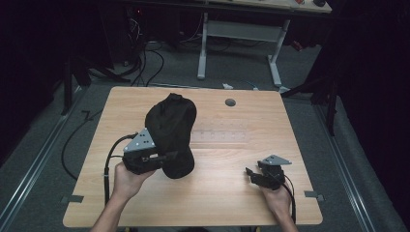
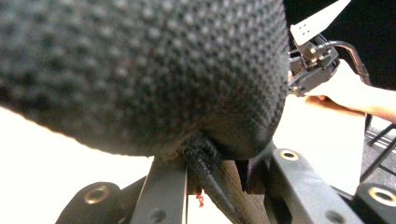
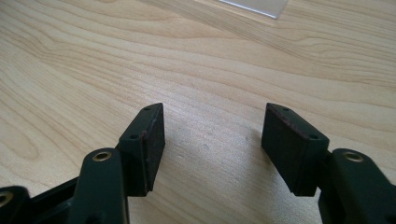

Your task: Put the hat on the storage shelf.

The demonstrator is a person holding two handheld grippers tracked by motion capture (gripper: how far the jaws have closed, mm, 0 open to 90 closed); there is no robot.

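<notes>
high view, cap: black mesh cap (image 1: 171, 133) sits lifted off the left half of the wooden table (image 1: 217, 203), its long axis running from the crown at the far side down to the strap end near us.
high view, left gripper: our left gripper (image 1: 162, 158) comes at the cap from its left and clamps the near, lower edge; the hand is right under it.
high view, right gripper: our right gripper (image 1: 252, 175) rests low over the right half of the table, well apart from the cap, jaws pointing left toward it.
high view, other things: a clear plastic sheet (image 1: 220, 135) lies flat between the cap and the table's far right; a round cable hole (image 1: 230, 102) sits near the far edge.
left gripper view, grip: the cap's mesh (image 2: 140, 70) bulges just above our jaws; the jaws are clenched on the dark strap edge (image 2: 205, 168) at the cap's base, so we are grasping the cap.
left gripper view, beyond: the right gripper (image 2: 292, 81) and its hand show past the cap's right side, apart from the fabric.
right gripper view, jaws: our jaws stand wide and released, nothing between them; we see bare table (image 3: 93, 70) and a corner of the plastic sheet (image 3: 254, 6) at the top.
relation that counts: the cap lies to the left of the right gripper, with its free near edge toward that gripper; the left hand already has it, so we judge the right must travel left to take a second hold.
</notes>
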